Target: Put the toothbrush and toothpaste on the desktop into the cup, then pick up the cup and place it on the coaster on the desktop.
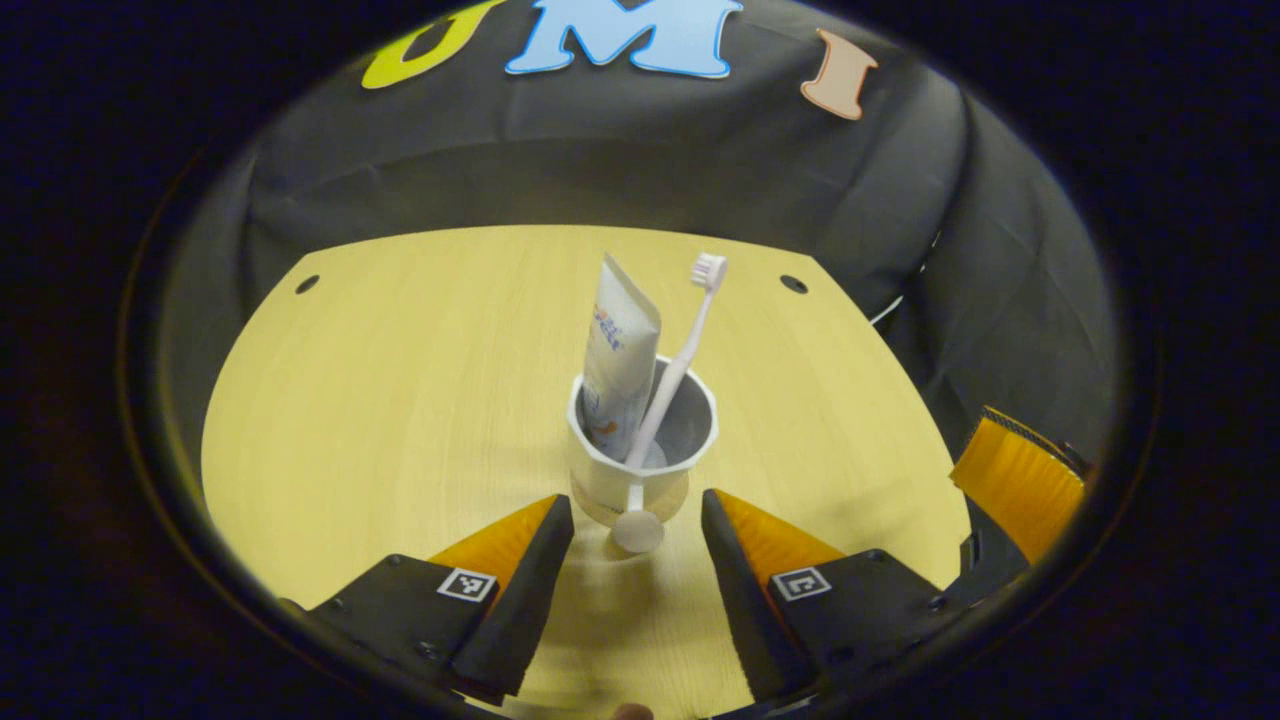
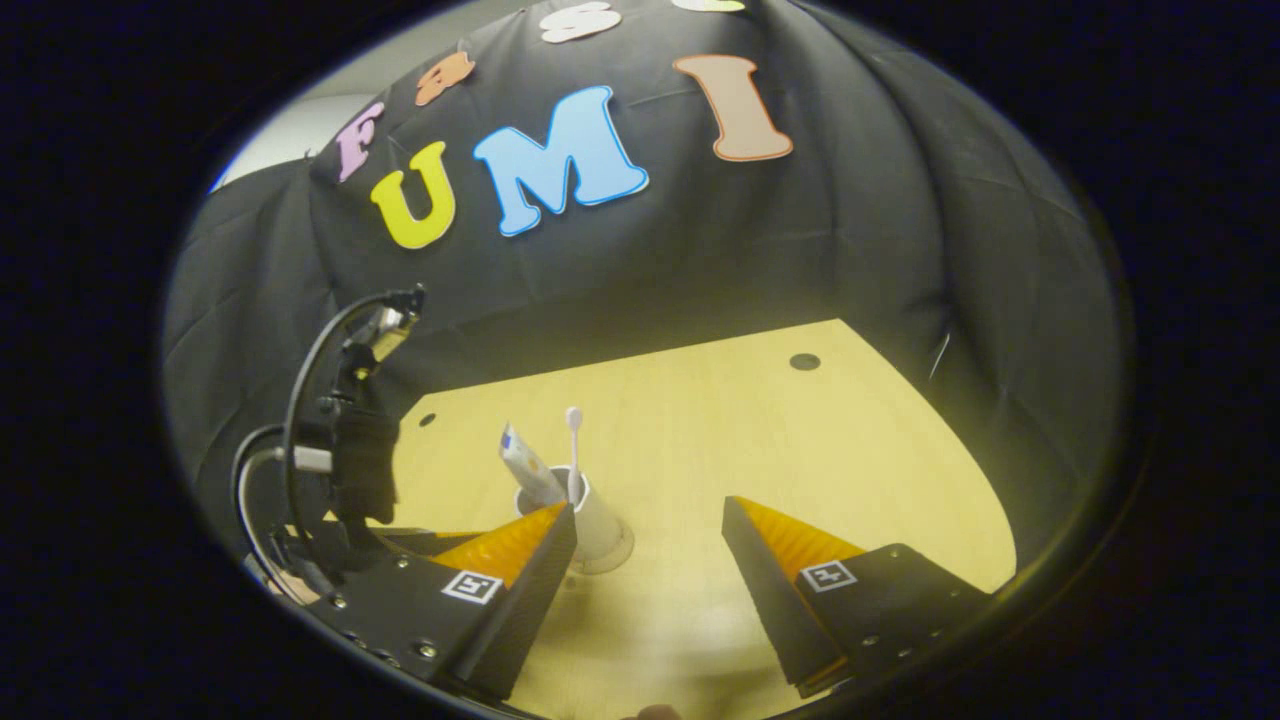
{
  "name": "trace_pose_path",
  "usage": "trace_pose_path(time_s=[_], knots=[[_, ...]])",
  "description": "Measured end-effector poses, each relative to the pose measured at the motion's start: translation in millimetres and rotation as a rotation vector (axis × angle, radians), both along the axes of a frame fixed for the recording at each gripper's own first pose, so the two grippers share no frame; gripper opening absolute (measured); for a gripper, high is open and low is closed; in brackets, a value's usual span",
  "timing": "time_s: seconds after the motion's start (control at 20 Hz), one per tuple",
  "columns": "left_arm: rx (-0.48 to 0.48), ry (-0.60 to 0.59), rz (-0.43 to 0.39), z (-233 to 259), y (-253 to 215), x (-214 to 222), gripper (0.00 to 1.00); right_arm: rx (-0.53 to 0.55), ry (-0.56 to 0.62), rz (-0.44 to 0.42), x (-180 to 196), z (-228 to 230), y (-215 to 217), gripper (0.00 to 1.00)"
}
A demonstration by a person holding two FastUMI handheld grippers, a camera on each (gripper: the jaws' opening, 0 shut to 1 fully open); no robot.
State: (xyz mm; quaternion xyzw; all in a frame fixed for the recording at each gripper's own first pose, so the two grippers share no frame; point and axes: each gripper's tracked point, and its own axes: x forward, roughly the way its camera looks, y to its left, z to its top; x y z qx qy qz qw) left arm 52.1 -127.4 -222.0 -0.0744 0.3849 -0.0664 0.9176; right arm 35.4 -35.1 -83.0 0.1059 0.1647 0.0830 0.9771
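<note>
Left gripper view puts my left hand-held gripper (image 1: pixel 637 520) wide apart, holding nothing, at frame centre before the cup (image 1: pixel 642 440) with toothbrush (image 1: pixel 680 360) and toothpaste (image 1: pixel 618 360) on a coaster (image 1: pixel 630 512) on the tabletop (image 1: pixel 400 400), while my right hand-held gripper (image 2: pixel 648 525) gapes empty.

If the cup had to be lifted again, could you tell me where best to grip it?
Grip the cup across its lower wall, below the rim, coming in level from the open left gripper's side. The toothpaste and toothbrush stand out of its top, blocking a grasp from above.
</note>
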Motion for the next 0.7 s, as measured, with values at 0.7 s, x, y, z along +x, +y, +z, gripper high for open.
trace_pose_path(time_s=[0.7], knots=[[0.063,-0.543,0.109,164,83,-29,0.92,-0.247,-0.326,-0.152,-30,78,4,0.92]])
